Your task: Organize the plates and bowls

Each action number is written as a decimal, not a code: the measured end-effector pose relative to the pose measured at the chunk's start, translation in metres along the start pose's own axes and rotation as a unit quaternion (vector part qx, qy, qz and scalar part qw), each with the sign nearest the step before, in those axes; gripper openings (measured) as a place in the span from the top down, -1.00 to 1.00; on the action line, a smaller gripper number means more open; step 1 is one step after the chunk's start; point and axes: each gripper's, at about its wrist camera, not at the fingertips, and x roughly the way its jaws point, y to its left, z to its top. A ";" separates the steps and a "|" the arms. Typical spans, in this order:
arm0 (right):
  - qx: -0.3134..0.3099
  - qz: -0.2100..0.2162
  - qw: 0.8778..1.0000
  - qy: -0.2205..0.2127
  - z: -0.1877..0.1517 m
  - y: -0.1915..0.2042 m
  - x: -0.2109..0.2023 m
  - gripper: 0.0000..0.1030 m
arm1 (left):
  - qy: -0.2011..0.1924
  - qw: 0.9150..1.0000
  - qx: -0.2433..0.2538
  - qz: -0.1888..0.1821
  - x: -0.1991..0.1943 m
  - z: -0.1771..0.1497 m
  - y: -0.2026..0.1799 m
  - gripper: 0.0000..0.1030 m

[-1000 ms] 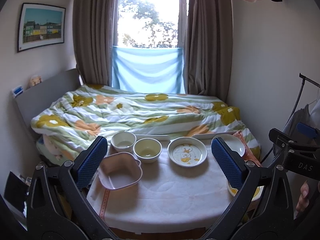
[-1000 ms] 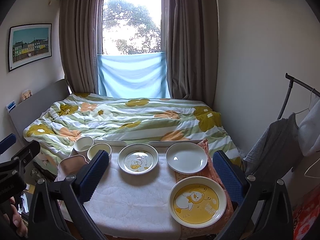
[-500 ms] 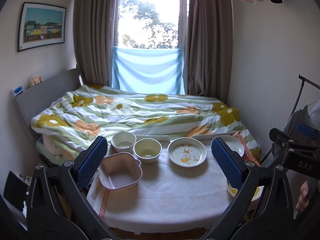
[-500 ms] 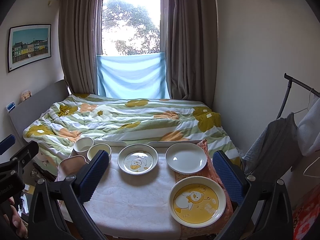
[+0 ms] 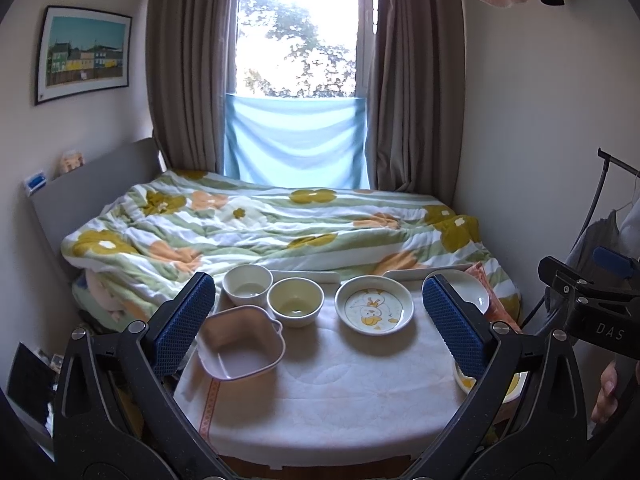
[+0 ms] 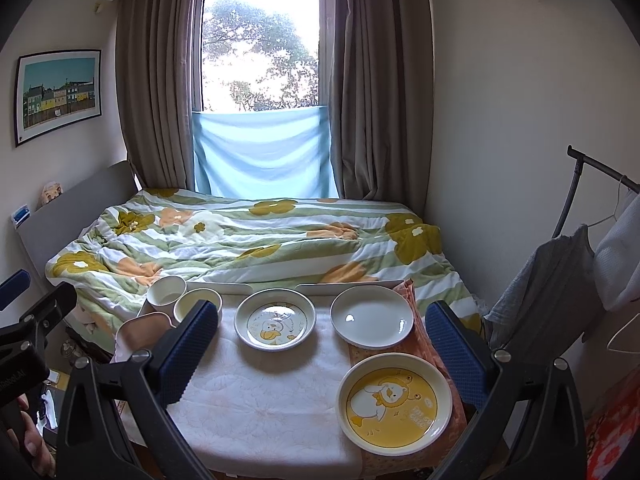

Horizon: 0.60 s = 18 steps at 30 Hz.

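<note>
Hovering above the near edge of the cloth-covered table (image 5: 320,392), the left gripper (image 5: 320,320) has its blue pads spread wide and grips nothing. The right gripper (image 6: 322,344) hangs the same way, jaws apart and empty. On the left side of the table a pink square bowl (image 5: 240,344) sits nearest me, with a white bowl (image 5: 247,285) and a cream bowl (image 5: 295,301) side by side just behind it. A duck-print plate (image 6: 274,319) rests in the middle toward the bed (image 6: 248,240); a plain white plate (image 6: 372,317) lies to its right. The yellow duck plate (image 6: 395,402) sits at the near right corner on an orange mat (image 6: 416,332).
</note>
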 end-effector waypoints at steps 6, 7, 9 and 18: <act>-0.001 0.000 1.000 -0.001 0.000 0.000 0.000 -1.00 | -0.001 1.000 0.000 0.000 0.000 0.000 0.000 -1.00; -0.001 0.000 1.000 -0.001 0.000 0.000 0.000 -1.00 | -0.002 1.000 0.000 0.000 -0.001 0.000 0.000 -1.00; -0.002 -0.002 1.000 -0.001 0.000 0.000 0.000 -1.00 | -0.006 1.000 -0.001 0.001 -0.002 0.000 0.001 -1.00; 0.000 0.001 1.000 -0.002 0.001 0.000 0.000 -1.00 | -0.006 1.000 0.002 0.003 -0.002 0.001 0.001 -1.00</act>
